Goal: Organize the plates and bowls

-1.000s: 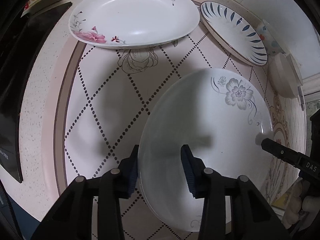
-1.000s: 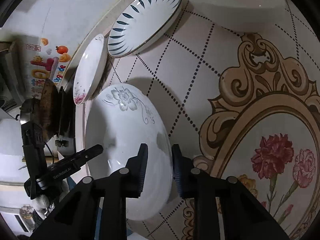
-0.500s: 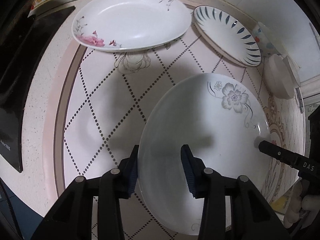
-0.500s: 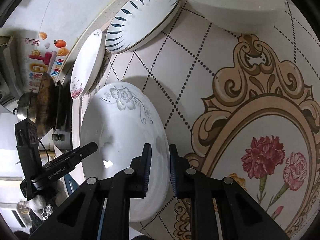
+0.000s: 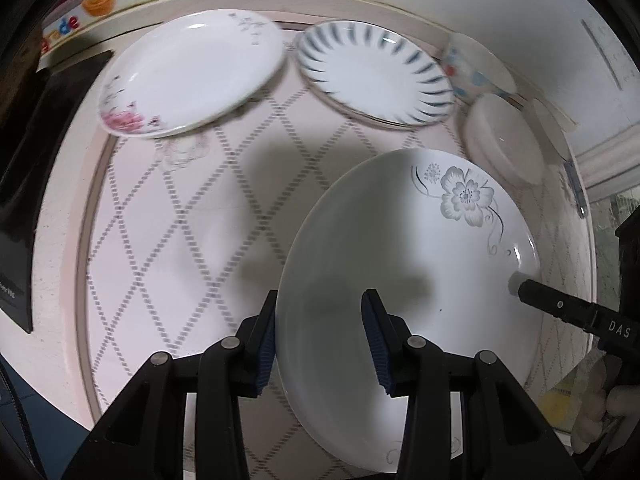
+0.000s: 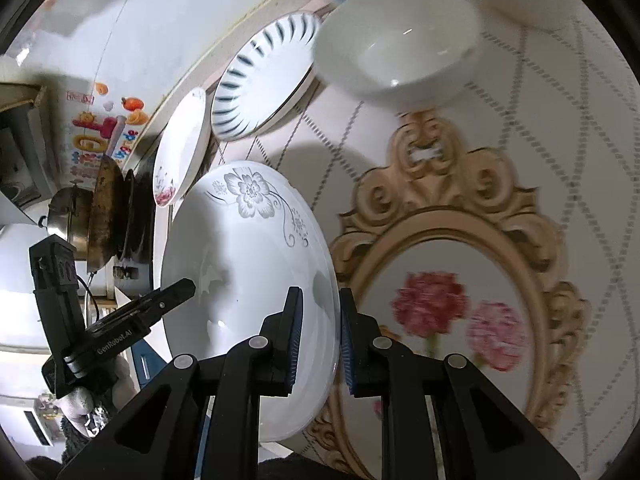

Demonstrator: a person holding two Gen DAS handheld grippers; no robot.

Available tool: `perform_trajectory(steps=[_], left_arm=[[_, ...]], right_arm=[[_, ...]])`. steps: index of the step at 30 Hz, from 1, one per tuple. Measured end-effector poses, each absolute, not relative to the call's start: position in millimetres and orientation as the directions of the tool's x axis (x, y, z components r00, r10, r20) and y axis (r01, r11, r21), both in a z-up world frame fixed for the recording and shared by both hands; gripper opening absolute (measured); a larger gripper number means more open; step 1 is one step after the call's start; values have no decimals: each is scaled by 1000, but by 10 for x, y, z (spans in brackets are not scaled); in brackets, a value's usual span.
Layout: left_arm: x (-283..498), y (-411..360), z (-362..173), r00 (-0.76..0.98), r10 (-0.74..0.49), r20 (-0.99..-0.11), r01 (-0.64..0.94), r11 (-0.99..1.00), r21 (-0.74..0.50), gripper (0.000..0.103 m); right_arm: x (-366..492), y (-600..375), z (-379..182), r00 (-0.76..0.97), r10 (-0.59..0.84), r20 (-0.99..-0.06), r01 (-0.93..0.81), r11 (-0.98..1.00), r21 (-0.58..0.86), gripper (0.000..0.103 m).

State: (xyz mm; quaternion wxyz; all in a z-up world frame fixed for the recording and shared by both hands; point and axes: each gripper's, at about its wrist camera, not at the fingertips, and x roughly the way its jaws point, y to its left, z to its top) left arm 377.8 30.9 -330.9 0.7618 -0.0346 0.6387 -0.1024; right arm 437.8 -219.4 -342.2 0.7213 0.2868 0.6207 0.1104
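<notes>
1. We see the left gripper point(image 5: 320, 340) with its blue-padded fingers point(image 5: 267, 344) spread apart, straddling the near rim of the grey-flower plate point(image 5: 400, 280); whether either pad touches the rim is hard to tell, since the plate's edge hides the inner face of the left pad.
2. The right gripper point(image 6: 318, 340) has its fingers point(image 6: 294, 340) closed down on the opposite rim of that same grey-flower plate point(image 6: 248, 272), one pad on the inside, one on the outside; the actual contact is hidden behind the rim.
3. In the left wrist view only one finger of the right gripper point(image 5: 560, 306) shows, its tip at the plate's far right edge; the rest is cut off by the frame.
4. The plate sits tilted above the patterned tablecloth point(image 5: 180, 220), and its lower edge runs out of view behind the gripper bodies.
5. Beyond it, near the wall, lie a pink-flower plate point(image 5: 192, 76) and just beside it a blue-striped plate point(image 5: 376, 76); both are blurred.
6. A plain white bowl point(image 6: 396, 32) sits to the right of the striped plate, and behind it a spotted bowl point(image 5: 468, 68) is only partly visible.
7. A dark wok point(image 6: 106, 212) stands at the far left, too distorted to read further.
</notes>
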Motion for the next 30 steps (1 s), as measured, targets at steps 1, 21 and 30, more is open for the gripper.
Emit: perform_trajectory(steps=[1, 21, 30], left_arm=[[3771, 242, -3308, 163, -202, -966, 117, 976, -184, 37], [3693, -964, -3685, 116, -200, -973, 210, 962, -173, 37], [3737, -1093, -3778, 130, -151, -980, 199, 972, -123, 37]], right_arm=[[4354, -2269, -3397, 211, 511, -833, 201, 811, 549, 19], [3867, -3589, -3593, 240, 458, -856, 303, 803, 514, 20], [3812, -3612, -3733, 228, 465, -855, 289, 806, 516, 20]])
